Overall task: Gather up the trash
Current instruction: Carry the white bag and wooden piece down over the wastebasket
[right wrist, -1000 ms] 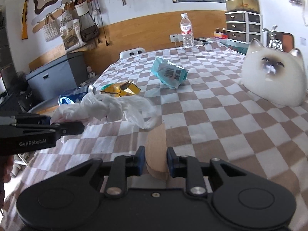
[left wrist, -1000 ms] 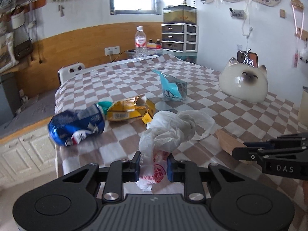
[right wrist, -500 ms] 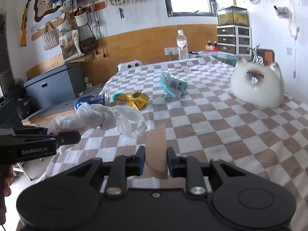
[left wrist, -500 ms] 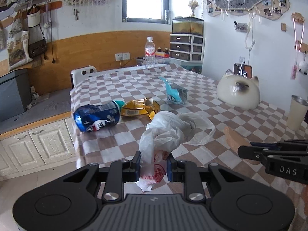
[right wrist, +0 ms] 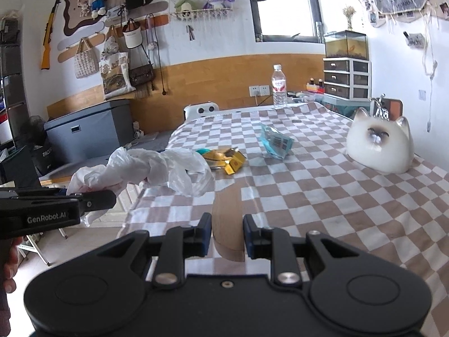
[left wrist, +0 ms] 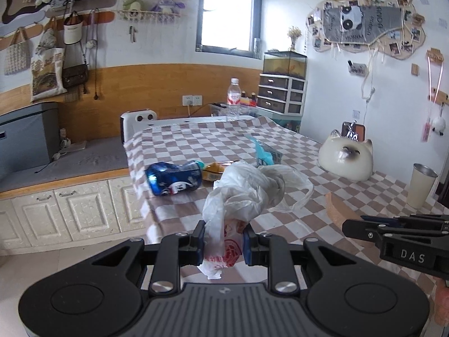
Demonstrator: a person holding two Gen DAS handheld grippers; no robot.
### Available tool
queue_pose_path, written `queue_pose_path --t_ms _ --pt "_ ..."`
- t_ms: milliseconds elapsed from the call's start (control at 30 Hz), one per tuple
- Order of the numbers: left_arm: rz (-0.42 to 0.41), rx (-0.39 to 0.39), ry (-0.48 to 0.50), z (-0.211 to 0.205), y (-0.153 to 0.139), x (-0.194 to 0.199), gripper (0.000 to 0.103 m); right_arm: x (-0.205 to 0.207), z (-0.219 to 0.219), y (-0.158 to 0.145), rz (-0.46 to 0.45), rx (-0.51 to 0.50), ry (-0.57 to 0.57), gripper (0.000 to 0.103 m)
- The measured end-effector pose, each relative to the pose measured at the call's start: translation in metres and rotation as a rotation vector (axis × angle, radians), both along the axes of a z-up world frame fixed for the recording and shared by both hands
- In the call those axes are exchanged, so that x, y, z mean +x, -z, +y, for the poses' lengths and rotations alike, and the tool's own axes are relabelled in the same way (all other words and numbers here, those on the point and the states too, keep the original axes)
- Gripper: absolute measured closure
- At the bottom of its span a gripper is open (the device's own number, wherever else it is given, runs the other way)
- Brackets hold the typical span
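Lived-in home: hung bags [right wrist: 116, 64], fish tank [left wrist: 284, 63].

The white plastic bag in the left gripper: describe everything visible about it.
The white plastic bag is thin, translucent, crumpled film, twisted into a loose bunch. Red print shows on its lower part, where the left gripper is shut on it; a scrap hangs below the pads. The rest billows forward above the near edge of the checkered tablecloth, one loop drooping to the right. Whether it touches the cloth cannot be told. In the right wrist view it stretches sideways from the gripper.

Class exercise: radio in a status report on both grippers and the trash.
Left gripper shut on white plastic bag. Right gripper shut on brown paper piece. Blue can, yellow wrapper, teal packet remain on table. Nothing blocking.
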State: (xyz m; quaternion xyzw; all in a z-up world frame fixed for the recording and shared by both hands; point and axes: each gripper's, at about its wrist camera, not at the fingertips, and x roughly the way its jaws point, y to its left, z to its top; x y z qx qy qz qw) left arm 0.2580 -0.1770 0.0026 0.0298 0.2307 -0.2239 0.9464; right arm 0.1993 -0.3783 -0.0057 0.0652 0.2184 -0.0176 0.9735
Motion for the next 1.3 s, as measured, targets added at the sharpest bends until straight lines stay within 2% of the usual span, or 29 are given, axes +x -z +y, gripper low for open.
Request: queue_pose_path --t_ms 367,767,1067,1300 --pt "-0.006 -0.044 -0.091 0.076 -0.002 -0.008 0.076 0.005 0.060 -0.004 0.002 -0.018 -0.043 0.078" --pt "0.046 -0.060 -0.212 0.166 0.024 -0.001 0.076 0.032 0.144 0.019 0.055 -0.016 -0.143 0.078" --pt "0.146 -0.078 -0.290 0.226 0.074 0.018 0.076 0.061 0.210 0.059 0.181 0.013 -0.198 0.078" --pt "0.258 -0.077 -0.335 0.256 0.135 0.038 0.076 0.083 0.252 0.110 0.248 0.075 -0.187 0.078"
